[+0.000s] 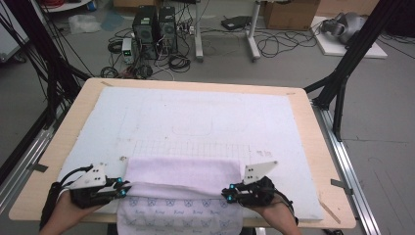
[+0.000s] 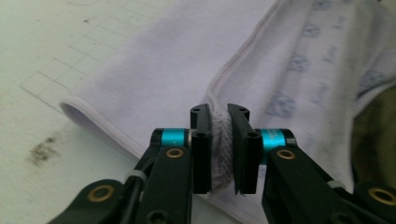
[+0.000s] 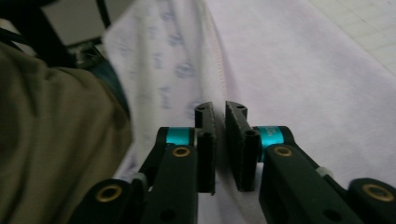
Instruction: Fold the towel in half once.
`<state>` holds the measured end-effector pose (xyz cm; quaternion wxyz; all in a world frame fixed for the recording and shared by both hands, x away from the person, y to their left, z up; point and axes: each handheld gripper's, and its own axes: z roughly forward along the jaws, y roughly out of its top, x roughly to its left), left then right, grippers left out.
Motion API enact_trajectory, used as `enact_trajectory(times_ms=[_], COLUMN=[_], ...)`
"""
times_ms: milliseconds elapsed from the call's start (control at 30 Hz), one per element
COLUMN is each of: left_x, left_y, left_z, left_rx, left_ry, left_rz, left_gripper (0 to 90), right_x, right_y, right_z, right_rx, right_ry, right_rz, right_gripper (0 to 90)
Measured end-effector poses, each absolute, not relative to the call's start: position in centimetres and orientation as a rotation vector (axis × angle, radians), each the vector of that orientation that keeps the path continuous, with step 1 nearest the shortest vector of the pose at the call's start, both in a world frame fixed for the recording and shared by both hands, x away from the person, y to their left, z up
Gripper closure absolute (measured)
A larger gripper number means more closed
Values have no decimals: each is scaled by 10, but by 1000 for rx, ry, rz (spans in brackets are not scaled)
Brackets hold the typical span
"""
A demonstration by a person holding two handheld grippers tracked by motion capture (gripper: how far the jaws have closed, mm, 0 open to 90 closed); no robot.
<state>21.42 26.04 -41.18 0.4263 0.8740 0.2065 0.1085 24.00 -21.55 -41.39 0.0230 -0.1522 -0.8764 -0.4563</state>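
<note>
overhead, high view: one pale lilac towel [image 1: 182, 176], folded, lying at the near edge of the white mat [image 1: 195, 117] on the wooden table [image 1: 73, 117]; its long axis runs left to right, and a printed layer hangs off the near edge. left gripper [image 1: 122, 188] sits at the towel's left end, right gripper [image 1: 227, 193] at its right end, both pointing inward.

left gripper view: left gripper [image 2: 219, 144] clenched on a bunched hem of the towel [image 2: 154, 70], cloth pinched between the jaws.

right gripper view: right gripper [image 3: 219, 144] nearly closed over the towel [image 3: 299, 70]; whether cloth is pinched, cannot tell.
</note>
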Motion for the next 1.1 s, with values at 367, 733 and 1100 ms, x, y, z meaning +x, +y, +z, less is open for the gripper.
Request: enact_trajectory(times_ms=[367, 733, 1100], left_x=[228, 283, 321], left_y=[267, 252, 243], left_z=[-402, -418, -440], left_rx=[2120, 2139, 2178], left_ry=[568, 703, 836], left_rz=[285, 362, 295], left_gripper=[582, 491, 405], right_x=[264, 308, 332], right_y=[-228, -235, -238], right_z=[-402, -413, -431], right_rx=[-585, -819, -866], right_ry=[-2753, -2859, -2882], right_rz=[-1449, -1408, -1318], right_gripper=[616, 519, 480])
